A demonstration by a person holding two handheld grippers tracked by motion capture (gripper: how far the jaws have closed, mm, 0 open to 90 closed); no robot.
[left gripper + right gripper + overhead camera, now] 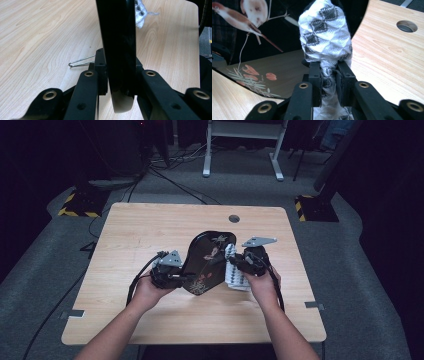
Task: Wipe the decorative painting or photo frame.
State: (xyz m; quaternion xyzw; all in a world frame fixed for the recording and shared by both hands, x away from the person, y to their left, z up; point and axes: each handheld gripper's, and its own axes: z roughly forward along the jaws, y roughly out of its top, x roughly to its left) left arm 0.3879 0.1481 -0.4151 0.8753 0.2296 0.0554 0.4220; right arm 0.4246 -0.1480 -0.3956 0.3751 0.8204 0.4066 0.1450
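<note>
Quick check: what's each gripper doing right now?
Left gripper: shut on the rim of the black lacquer tray.
Right gripper: shut on the white patterned cloth.

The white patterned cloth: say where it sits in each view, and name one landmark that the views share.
High view: the cloth is right of centre, clamped in the right gripper, beside the black tray.
Left gripper view: a white scrap at the top edge, right of the tray's rim.
Right gripper view: centre, rising from between the jaws.
Shared landmark: the black tray.
</note>
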